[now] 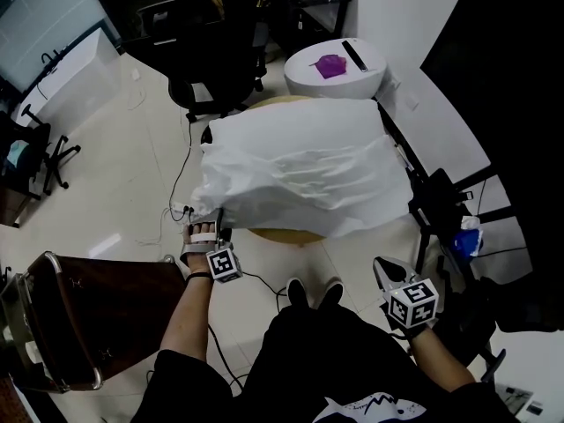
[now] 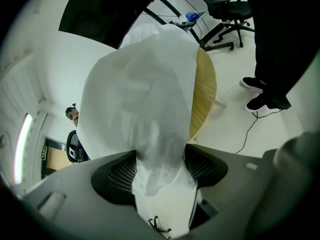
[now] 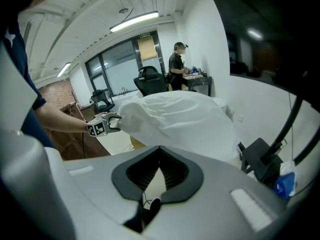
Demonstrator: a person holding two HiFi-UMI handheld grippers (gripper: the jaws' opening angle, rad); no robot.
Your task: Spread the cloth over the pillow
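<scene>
Left tongs [image 1: 210, 226] tight on rumpled white cloth [image 1: 300, 170]; right tongs [image 1: 388, 270] together, empty.

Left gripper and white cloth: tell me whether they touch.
Touching. The left gripper view shows the cloth bunched between the left gripper's fingers, against both.

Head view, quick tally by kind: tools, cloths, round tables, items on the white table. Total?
Tools: 2 (left tool, right tool)
Cloths: 1 (white cloth)
Round tables: 2 (wooden table, white table)
Items on the white table: 2 (purple item, black item)
Total: 7
</scene>
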